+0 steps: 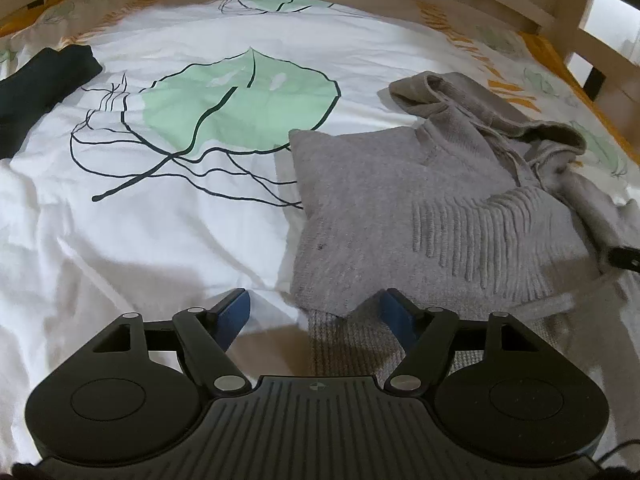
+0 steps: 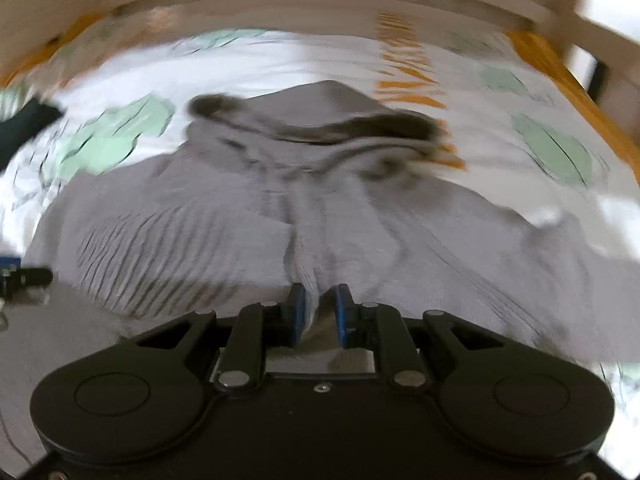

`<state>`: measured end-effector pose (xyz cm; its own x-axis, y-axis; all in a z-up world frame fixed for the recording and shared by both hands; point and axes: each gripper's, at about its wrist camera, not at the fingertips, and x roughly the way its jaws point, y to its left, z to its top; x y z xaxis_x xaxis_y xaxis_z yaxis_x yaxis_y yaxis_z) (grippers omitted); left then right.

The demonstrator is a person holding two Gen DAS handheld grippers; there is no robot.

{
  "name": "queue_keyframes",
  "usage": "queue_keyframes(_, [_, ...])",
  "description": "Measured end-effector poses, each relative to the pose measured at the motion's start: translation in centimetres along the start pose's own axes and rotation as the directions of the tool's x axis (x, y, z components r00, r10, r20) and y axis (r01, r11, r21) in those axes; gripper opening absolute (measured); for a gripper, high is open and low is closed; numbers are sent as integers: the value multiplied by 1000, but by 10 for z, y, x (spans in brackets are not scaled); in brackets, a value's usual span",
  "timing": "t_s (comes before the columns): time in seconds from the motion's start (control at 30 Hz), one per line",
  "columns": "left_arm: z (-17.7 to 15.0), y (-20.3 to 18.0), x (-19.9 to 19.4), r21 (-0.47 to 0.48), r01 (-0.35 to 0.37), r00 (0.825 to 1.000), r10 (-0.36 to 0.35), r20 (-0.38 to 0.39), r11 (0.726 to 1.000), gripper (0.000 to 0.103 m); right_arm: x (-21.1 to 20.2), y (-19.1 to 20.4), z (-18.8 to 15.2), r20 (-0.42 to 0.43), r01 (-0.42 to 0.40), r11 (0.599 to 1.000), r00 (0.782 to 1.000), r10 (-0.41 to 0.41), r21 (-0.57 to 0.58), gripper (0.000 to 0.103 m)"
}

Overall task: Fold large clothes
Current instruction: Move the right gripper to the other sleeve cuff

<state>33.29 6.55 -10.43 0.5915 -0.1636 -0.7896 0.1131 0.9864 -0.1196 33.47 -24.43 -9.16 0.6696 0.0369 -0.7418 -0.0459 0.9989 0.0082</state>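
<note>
One view shows the left gripper (image 1: 314,314) apart astride the grey hoodie (image 1: 400,216) hem; the blurred other shows the right gripper (image 2: 320,308) clamped on its fabric.

The grey knitted hoodie (image 1: 380,200) lies crumpled on the bed, partly folded over itself. One flat panel of plain knit faces up, its pointed corner reaching toward the big green leaf printed on the bed's cover. Beside that panel a band of raised vertical ribs runs across the knit. The hood (image 1: 516,124) lies open at the far end, toward the wooden bed frame, its darker lining showing (a drawstring trails below it). In the right wrist view, which is blurred, the fabric bunches into a central ridge (image 2: 316,240).
</note>
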Motion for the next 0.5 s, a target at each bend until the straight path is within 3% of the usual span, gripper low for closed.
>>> queue_keyframes(0.07, [0, -1, 0, -2, -5, 1000, 5, -1, 1000, 72, -9, -16, -7, -7, 19, 999, 1000, -19, 49, 24])
queue_keyframes(0.13, [1, -1, 0, -6, -8, 1000, 8, -3, 1000, 72, -15, -34, -16, -37, 22, 994, 999, -18, 107, 33])
queue_keyframes(0.3, [1, 1, 0, -21, -4, 1000, 4, -3, 1000, 72, -24, -67, -32, -78, 47, 979, 996, -32, 197, 41])
queue_keyframes(0.4, [3, 2, -2, -42, -1, 1000, 1, -3, 999, 72, -27, -84, -31, -55, 6, 967, 998, 8, 256, 71])
queue_keyframes(0.5, [5, 2, -5, -63, 3, 1000, -2, 10, 998, 72, -24, -96, -27, -32, -14, 957, 999, 25, 290, 74])
